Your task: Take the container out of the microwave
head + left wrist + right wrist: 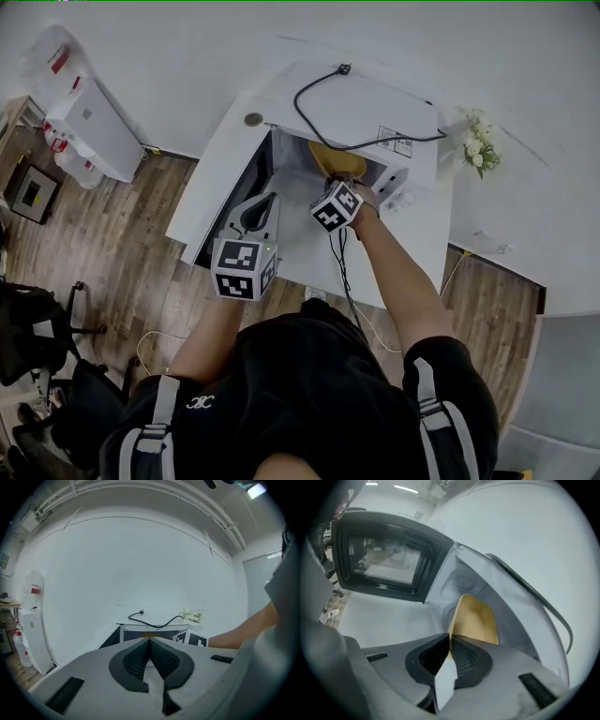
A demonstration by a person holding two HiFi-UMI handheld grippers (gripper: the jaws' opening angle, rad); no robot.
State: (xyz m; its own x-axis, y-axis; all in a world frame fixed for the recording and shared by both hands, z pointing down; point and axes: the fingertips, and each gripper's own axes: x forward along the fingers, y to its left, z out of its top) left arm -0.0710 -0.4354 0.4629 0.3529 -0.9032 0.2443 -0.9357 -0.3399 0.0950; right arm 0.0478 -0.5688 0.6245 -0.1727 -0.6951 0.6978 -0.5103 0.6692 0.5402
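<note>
The white microwave (375,108) stands on a white table with its door (382,557) swung open to the left. A tan, shallow container (476,620) sits tilted at the mouth of the cavity, and it shows as a yellow-brown shape (336,159) in the head view. My right gripper (450,641) is shut on the near rim of that container, the rim pinched between its dark pads. My left gripper (149,641) hovers in front of the microwave, to the left of the right one, its jaws shut with nothing between them.
A black power cable (323,117) lies looped on top of the microwave. A small bunch of white flowers (480,148) stands to its right by the wall. A water dispenser (89,127) stands at the far left on the wooden floor.
</note>
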